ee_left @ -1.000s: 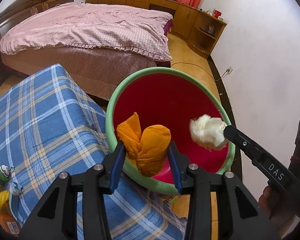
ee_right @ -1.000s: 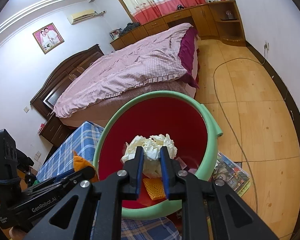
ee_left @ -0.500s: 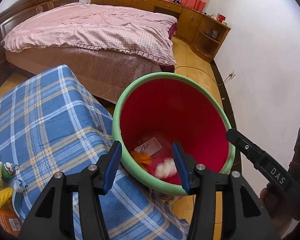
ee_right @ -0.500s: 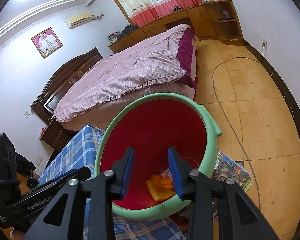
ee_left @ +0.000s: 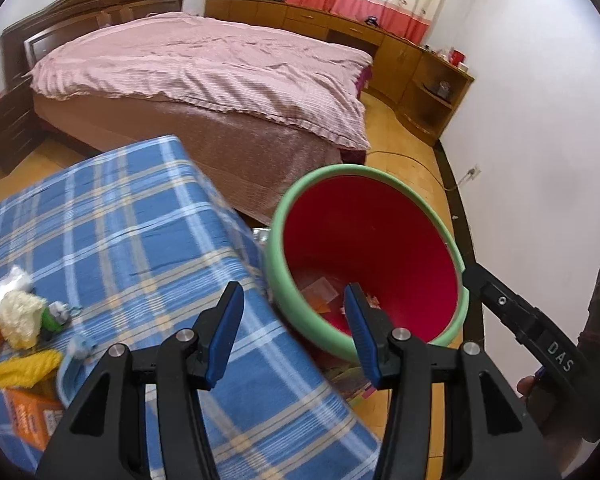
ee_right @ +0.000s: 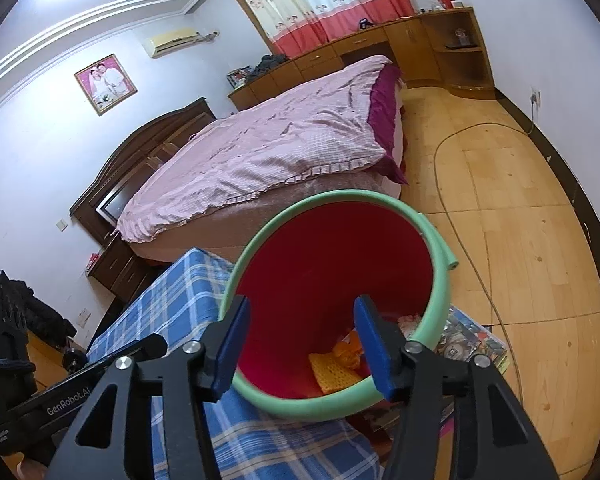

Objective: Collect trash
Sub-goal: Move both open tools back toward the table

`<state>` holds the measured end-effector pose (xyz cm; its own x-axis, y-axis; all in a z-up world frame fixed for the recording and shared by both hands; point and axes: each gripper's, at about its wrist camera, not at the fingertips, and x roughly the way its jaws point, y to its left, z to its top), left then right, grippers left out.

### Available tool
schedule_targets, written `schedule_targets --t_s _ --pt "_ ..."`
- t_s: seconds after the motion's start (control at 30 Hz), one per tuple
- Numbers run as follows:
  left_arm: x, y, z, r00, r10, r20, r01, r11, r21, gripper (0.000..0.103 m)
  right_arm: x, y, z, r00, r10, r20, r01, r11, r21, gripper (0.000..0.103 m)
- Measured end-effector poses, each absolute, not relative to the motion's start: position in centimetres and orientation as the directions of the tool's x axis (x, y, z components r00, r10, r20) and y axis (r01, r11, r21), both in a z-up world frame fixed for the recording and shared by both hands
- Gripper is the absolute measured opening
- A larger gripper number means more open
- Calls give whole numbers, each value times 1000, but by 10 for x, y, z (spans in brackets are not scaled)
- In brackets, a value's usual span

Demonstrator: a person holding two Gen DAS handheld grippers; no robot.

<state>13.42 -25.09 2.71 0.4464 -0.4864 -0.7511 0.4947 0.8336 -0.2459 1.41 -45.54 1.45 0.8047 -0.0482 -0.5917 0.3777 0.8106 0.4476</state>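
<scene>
left gripper (ee_left: pixel 294 322) is held above the near edge of the blue plaid cloth (ee_left: pixel 120 240), pointing forward and down toward the bin (ee_left: pixel 336 346); its blue-padded fingers (ee_left: pixel 226 332) are spread wide with nothing between them; the right-hand finger overlaps the bin's near rim in this view, the left-hand finger lies over the cloth

right gripper (ee_right: pixel 300 344) is likewise released, fingers (ee_right: pixel 370 344) well apart and empty; it is tilted down over the bin's (ee_right: pixel 300 400) near rim, looking into the opening; its black body also shows at the right edge of the left wrist view, with part of a hand (ee_left: pixel 528 390) behind it

the bin is red inside with a green padded rim and stands on the wooden floor (ee_right: pixel 520 240) just beside the cloth-covered surface; inside, at the bottom, lie orange trash pieces (ee_right: pixel 340 364) and a pale crumpled piece (ee_right: pixel 410 322) close to the far wall; the left wrist view shows flat paper scraps (ee_left: pixel 320 292) on the bottom, somewhat blurred

remaining trash on the cloth, at the left edge of the left wrist view: a pale fluffy wad (ee_left: pixel 16 314), a small green item (ee_left: pixel 54 316), a yellow piece (ee_left: pixel 26 368) and an orange box (ee_left: pixel 30 414); all lie well apart from the bin

a magazine (ee_right: pixel 468 340) lies on the floor beside the bin; a bed (ee_left: pixel 204 68) with a pink cover stands beyond
</scene>
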Motion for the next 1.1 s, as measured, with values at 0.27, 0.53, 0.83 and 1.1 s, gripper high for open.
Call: schedule_targets --t_s 0.27,0.53,0.83,1.1 --pt "131 -200 36 511 -441 -738 407 880 -244 52 13 -429 22 811 -8 -585 329 833 444 70" --pt "130 -146 41 567 -377 -732 310 921 -235 52 17 -401 24 805 36 -593 282 855 435 75" --pt "124 -84 34 586 -260 -767 194 965 -179 52 22 -369 20 780 92 -619 231 877 422 79" --pt "115 -48 13 566 -220 -795 128 975 -179 53 20 -344 14 757 112 -643 208 892 401 82"
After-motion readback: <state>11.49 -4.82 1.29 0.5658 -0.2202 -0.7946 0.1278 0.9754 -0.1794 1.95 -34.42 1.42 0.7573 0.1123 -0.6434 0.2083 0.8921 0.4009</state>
